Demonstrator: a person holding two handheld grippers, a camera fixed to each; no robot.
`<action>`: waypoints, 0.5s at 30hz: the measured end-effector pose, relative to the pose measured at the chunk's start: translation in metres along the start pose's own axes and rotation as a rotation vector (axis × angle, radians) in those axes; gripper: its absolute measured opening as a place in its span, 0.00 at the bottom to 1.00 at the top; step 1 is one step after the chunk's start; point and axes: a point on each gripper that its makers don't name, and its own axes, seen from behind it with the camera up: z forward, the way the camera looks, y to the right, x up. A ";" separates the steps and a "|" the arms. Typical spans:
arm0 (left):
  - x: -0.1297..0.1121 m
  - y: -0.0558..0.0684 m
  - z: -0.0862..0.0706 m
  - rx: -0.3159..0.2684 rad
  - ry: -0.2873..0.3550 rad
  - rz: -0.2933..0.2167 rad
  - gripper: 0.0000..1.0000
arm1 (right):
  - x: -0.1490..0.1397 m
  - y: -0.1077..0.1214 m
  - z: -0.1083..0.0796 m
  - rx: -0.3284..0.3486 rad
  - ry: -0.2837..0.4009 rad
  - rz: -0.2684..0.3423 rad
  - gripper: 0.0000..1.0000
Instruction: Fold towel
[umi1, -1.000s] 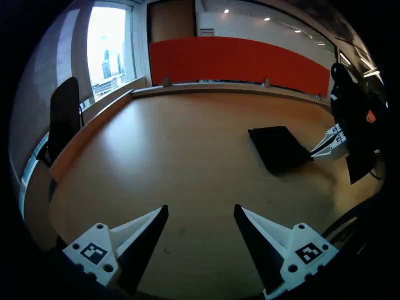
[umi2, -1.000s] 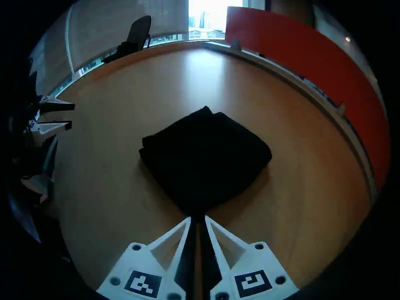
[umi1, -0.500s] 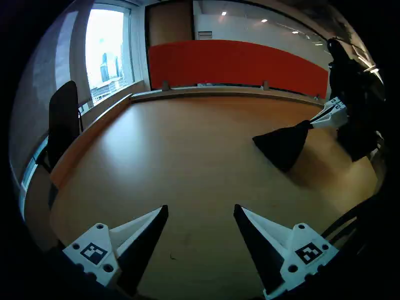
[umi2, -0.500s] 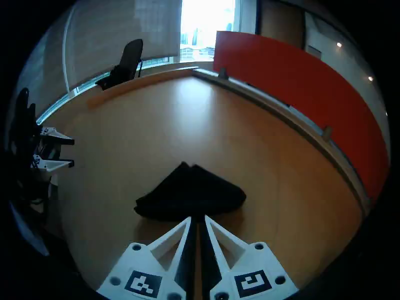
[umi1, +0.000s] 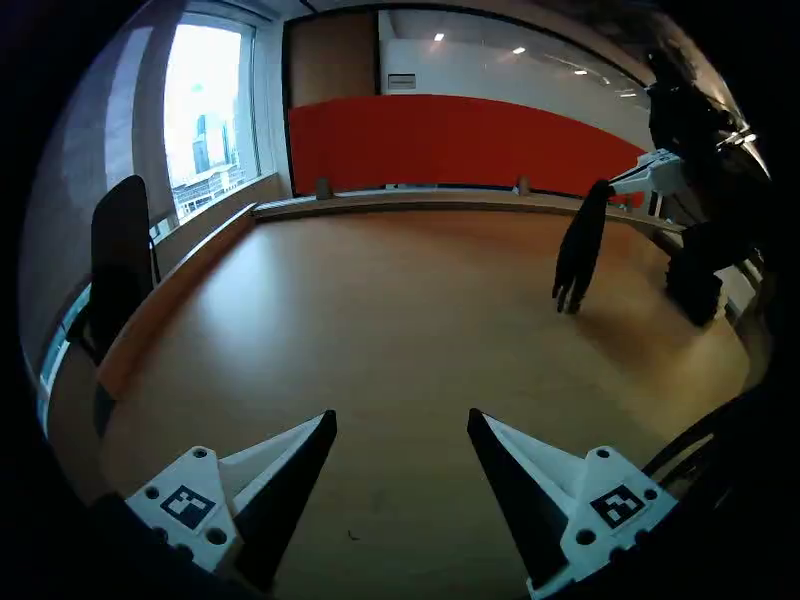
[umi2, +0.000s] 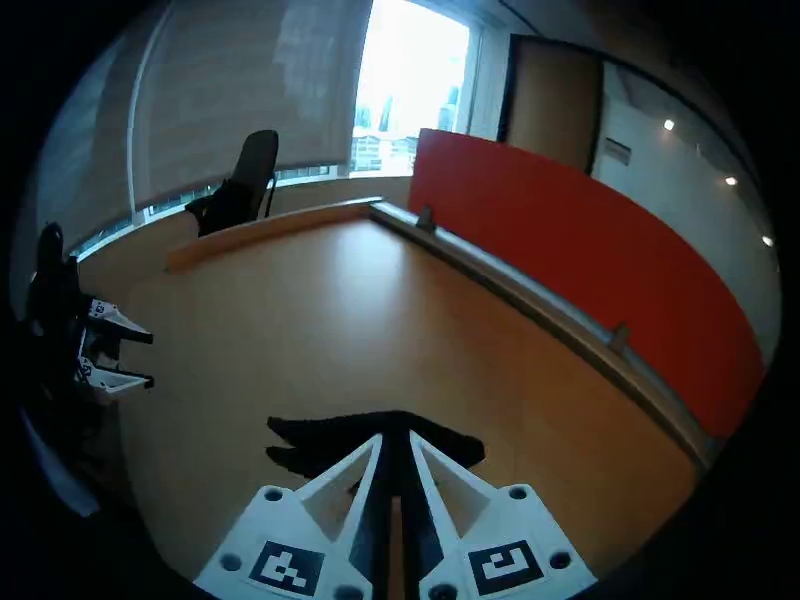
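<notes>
Towel (umi1: 578, 250) hangs pinched in right gripper (umi2: 397, 440) fingers over table (umi1: 400, 300); left gripper (umi1: 400, 414) fingers wide.

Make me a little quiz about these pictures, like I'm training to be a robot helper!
1. Fill in the blank: the fingers of the left gripper stand ___.
2. Which gripper holds the black towel? A) the left gripper B) the right gripper C) both
3. True or false: the black towel lies flat and neatly folded.

Key: 1. open, with nothing between them. 2. B. 3. False, it hangs down from the right gripper.
</notes>
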 end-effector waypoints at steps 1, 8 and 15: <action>0.001 0.001 0.000 -0.003 0.002 0.003 0.98 | 0.003 0.004 -0.003 -0.006 0.005 0.001 0.03; 0.005 0.008 0.000 -0.027 0.010 0.014 0.98 | 0.008 0.030 -0.023 -0.051 0.015 0.019 0.03; 0.007 0.012 0.000 -0.037 0.012 0.011 0.98 | 0.008 0.058 -0.043 -0.083 0.021 0.055 0.03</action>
